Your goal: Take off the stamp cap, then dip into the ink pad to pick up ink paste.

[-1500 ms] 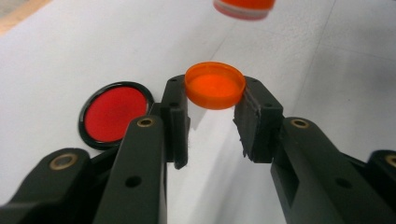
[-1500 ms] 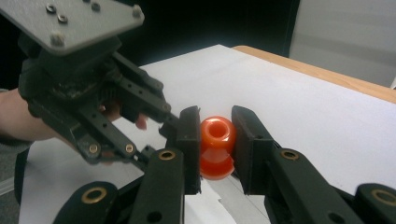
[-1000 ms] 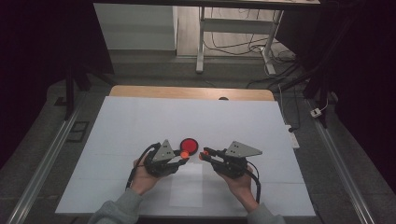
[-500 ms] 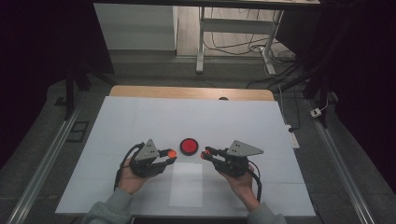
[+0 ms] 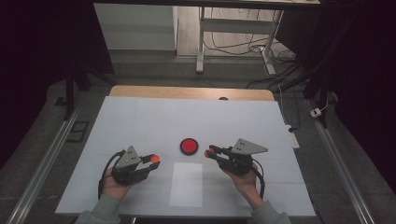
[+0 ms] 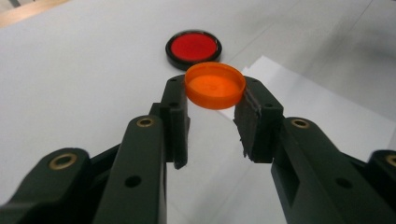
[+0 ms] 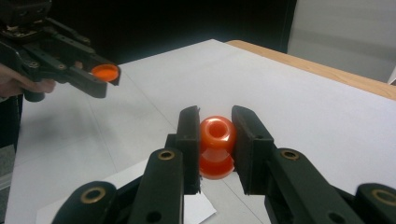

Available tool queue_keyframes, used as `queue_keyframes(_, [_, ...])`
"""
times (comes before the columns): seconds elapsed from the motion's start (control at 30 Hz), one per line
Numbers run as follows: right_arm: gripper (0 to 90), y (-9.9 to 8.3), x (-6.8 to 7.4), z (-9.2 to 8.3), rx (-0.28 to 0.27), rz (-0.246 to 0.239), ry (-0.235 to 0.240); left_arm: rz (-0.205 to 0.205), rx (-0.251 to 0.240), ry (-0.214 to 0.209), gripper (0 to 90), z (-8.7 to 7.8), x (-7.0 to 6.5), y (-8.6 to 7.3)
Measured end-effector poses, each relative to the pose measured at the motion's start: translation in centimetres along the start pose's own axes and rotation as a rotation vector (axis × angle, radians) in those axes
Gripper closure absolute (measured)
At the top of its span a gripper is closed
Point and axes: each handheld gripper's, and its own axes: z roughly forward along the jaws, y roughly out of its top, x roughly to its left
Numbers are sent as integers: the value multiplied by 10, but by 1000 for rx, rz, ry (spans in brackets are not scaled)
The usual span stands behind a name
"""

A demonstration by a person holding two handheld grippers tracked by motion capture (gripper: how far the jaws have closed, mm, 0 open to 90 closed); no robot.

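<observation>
- Our left tongs (image 6: 212, 114) are clamped on an orange cap (image 6: 215, 85), and since a moment ago have carried it leftward, away from the red disc (image 5: 189, 146) on the table (image 5: 140, 121).
- Our right tongs (image 7: 215, 128) grip the small orange bottle (image 7: 217, 145), right of the disc, uncapped.
- No writing is readable.

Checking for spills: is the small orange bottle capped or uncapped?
Uncapped. The right claw grips the bottle, its mouth open; the left claw holds the orange cap apart.

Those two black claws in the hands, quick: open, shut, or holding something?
Left gripper: shut on a round orange plastic cap.
Right gripper: shut on a small orange plastic bottle.
</observation>
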Motion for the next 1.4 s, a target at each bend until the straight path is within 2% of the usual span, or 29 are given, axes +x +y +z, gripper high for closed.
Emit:
queue_keyframes(0.13, [728,-1,-1,1,7,0,4,-25,-4,12,656,-11,2,-12])
queue_keyframes(0.33, [728,-2,-1,4,16,-3,6,-38,-19,21,656,-20,8,-21])
queue_keyframes(0.6, [728,-3,0,4,15,-10,-6,-12,-12,8,655,-15,12,-19])
queue_keyframes(1.1, [727,0,4,3,3,-25,-11,-24,-13,11,655,-15,12,-18])
queue_keyframes(1.4, [727,5,3,9,0,-33,-5,-32,-3,10,655,-17,11,-21])
